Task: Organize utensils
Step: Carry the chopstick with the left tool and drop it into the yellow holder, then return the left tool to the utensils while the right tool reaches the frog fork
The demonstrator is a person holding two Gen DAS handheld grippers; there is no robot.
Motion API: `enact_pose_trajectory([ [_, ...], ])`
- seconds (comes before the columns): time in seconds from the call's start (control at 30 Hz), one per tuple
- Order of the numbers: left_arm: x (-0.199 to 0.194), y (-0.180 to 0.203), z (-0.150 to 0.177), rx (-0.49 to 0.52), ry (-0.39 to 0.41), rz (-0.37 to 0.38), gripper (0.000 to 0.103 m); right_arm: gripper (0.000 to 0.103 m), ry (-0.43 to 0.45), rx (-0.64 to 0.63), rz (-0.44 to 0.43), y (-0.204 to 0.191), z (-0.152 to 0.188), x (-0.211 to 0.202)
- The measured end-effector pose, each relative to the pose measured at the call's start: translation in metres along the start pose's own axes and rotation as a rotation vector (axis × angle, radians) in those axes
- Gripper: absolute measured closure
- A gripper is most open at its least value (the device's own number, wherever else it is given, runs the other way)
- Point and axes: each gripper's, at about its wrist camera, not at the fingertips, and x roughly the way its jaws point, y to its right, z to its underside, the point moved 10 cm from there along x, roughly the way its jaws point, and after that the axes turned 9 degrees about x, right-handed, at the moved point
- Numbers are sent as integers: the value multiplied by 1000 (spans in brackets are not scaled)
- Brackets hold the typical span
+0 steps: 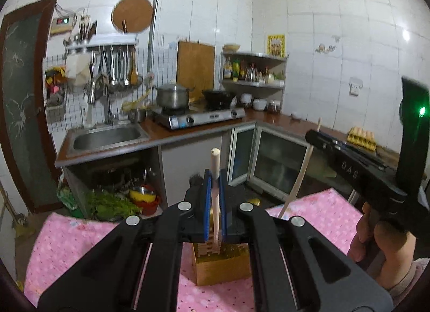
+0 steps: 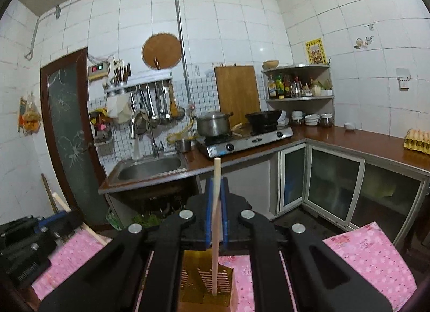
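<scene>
Dropping two wooden sticks into the slotted holder, one per gripper.

Left gripper (image 1: 215, 199) has its jaws clamped on the thick stick (image 1: 215, 166), right gripper (image 2: 216, 215) is clamped on the thin stick (image 2: 216, 204). Both sticks stand nearly upright, lower ends at the wooden holder (image 2: 207, 285) on the pink cloth (image 2: 371, 258). My guess for doing it well: keep each stick vertical, line the tip up with a slot, lower slowly, and let go only once it's seated so the holder doesn't tip.
</scene>
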Motion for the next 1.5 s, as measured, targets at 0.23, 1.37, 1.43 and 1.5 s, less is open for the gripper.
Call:
enact_pose_trajectory([
  [0.23,50,-9,65,-8,-96,-31,99,97,-89,-10,7,22,66,36],
  [1.37,-37,-67,201,-179,-338,-141,5,47,-351,-19,198,58,207,-83],
  [1.43,-37,-62,220,-181,-366,-140,5,46,-370,7,201,59,225,-87],
  [1.5,-35,-59,237,-190,-381,-146,5,46,-383,13,212,59,240,-87],
])
